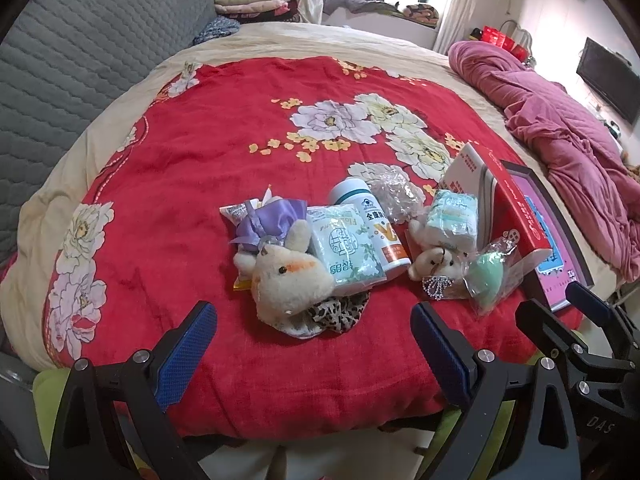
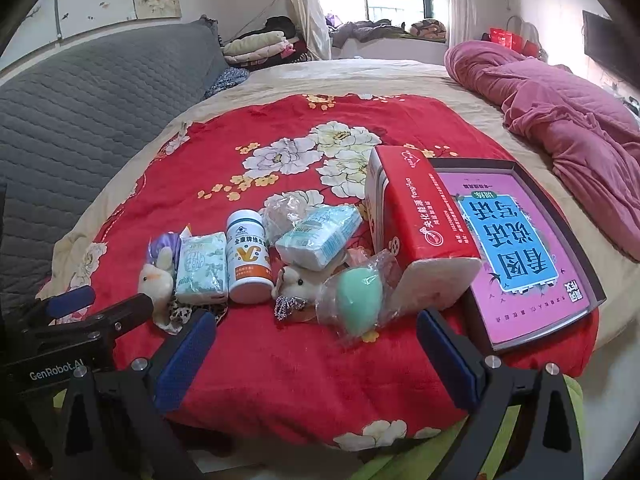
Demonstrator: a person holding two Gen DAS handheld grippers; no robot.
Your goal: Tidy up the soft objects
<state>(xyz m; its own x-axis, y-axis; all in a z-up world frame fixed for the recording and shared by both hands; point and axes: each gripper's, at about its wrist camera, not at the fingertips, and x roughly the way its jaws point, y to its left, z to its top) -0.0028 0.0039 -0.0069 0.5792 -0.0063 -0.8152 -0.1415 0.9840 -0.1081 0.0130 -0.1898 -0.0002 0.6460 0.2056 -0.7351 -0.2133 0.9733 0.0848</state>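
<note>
So the soft stuff is all piled on the red floral blanket on the bed, nothing picked up yet. Both sets of tongs are spread wide and empty: the left tongs hang at 6 o'clock of the pile, the right tongs just beside them.

The cream plush rabbit is found at the near edge, on top of a leopard-print cloth, touching the green-and-white tissue packet. It should be feather-light and squashy, so the round head can probably be pinched straight across; the fur shouldn't slip much.

The small white teddy sits at about 3 o'clock of the rabbit. The mint green sponge egg in its clear wrapper may slide, since the film looks slick.

The white pill bottle and red tissue box are stiffer, likely left alone.
</note>
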